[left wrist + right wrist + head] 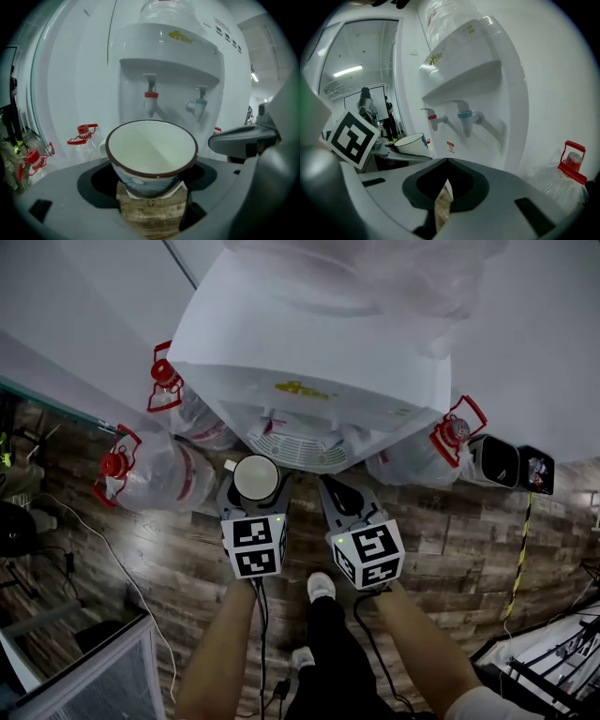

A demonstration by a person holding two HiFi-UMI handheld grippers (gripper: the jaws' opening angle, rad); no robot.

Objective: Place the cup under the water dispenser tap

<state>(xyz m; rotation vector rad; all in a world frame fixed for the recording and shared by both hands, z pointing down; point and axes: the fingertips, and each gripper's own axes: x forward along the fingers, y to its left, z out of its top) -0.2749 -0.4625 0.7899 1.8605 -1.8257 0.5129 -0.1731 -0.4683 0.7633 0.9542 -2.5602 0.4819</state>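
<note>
**Desk:** How is the light in the head view?

**Photographer:** Cool, even and bright on the white water dispenser (309,343). The wood floor (450,521) below is dim and shadowed at the cabinet's foot.

**Desk:** And the 2 tool views?

**Photographer:** Heavy fisheye, black corners, bowed verticals. On the left, the cup (151,154) rim is crisp and the taps (150,101) behind are soft. On the right, a ceiling strip light (348,71) glows and the left edge is smeared.

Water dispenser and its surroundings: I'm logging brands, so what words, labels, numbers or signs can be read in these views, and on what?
Nothing here is legible as text.
Yellow logo on the water dispenser: too blurred to read.
Red-and-white sticker below the taps: too small to read.
Dark marks along the dispenser's top edge: too small to read.
Square markers: black-and-white patterns, no letters.
</note>
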